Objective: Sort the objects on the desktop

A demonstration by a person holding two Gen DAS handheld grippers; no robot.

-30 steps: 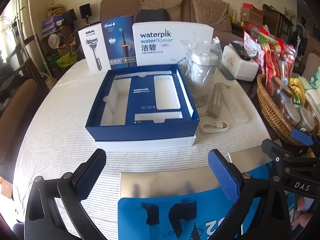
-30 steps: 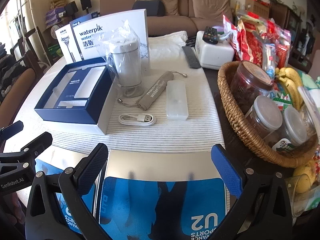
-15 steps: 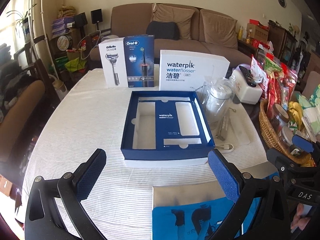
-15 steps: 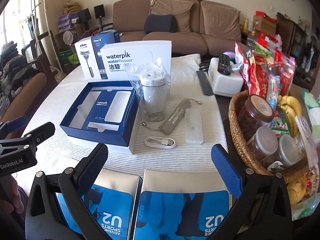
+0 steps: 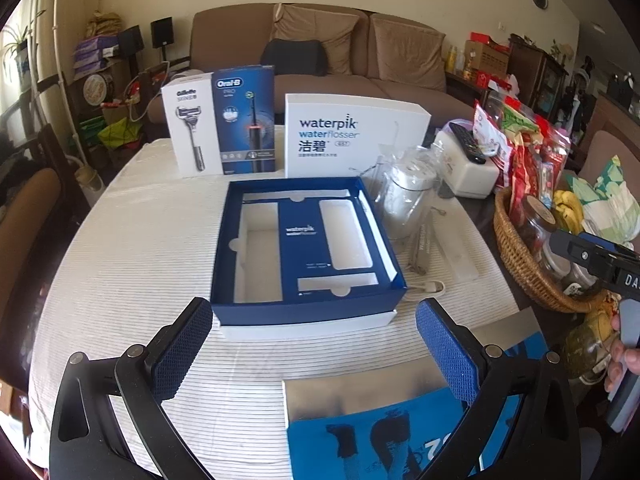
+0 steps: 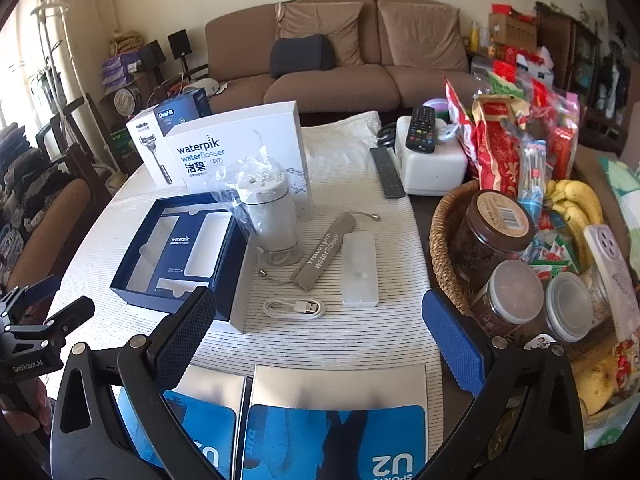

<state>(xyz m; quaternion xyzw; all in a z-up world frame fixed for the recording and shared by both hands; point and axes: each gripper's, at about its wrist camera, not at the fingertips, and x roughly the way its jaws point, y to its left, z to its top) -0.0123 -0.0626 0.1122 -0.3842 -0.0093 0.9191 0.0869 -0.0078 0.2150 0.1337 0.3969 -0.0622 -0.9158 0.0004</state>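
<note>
Blue-padded, both the left gripper and right gripper gape wide, holding nothing. Sorting looks barely begun: the bagged flosser, pouch and cable lie ahead of the right gripper, beside the tray, awaiting a reach forward.

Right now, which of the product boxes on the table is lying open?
The dark blue Waterpik tray box lies flat and open, its white cut-outs bare. The white Gillette box, blue Oral-B box and white Waterpik lid stand upright behind it.
</note>
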